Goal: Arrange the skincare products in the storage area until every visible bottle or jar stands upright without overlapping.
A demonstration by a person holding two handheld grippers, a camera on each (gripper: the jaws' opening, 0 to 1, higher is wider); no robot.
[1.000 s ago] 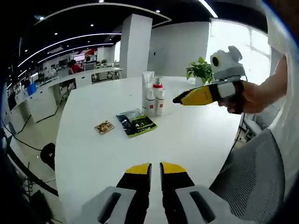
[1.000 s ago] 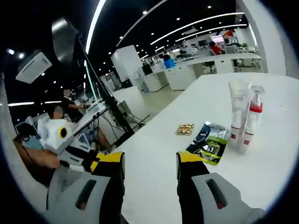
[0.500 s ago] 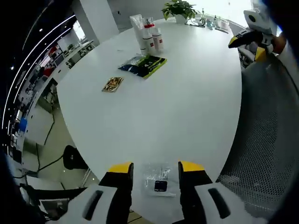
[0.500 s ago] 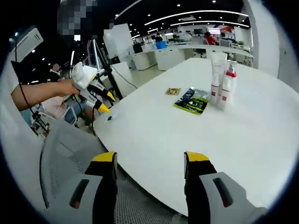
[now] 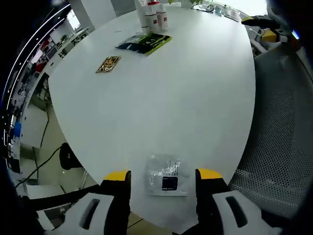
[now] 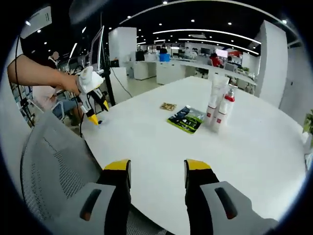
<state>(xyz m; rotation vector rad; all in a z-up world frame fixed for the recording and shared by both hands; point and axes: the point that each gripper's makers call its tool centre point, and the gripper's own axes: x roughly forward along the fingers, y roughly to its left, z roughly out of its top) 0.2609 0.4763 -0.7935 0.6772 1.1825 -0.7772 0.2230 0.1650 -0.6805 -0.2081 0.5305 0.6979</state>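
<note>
A white tube (image 6: 215, 95) and a red-collared pump bottle (image 6: 224, 108) stand upright side by side on the white table (image 6: 205, 156); they also appear far off as the bottles (image 5: 151, 13). A green-and-black sachet (image 6: 186, 119) (image 5: 144, 43) lies flat beside them. My left gripper (image 5: 164, 175) is open at the table's near edge, its jaws either side of a clear packet (image 5: 167, 176) with a dark square, not touching it. A hand holds this left gripper (image 6: 98, 112). My right gripper (image 6: 157, 166) is open over the table edge with nothing in it; it shows as the right gripper (image 5: 264, 28).
A small gold packet (image 5: 108, 64) (image 6: 168, 106) lies near the sachet. Grey mesh chairs (image 5: 281, 127) (image 6: 54, 161) stand against the table's rim. A potted plant (image 6: 308, 122) sits at the far right. Office desks and people fill the background.
The left view has dropped closer over the clear packet at the table edge, and its jaws stand slightly wider. The right view has swung so the bottles sit more centred.
</note>
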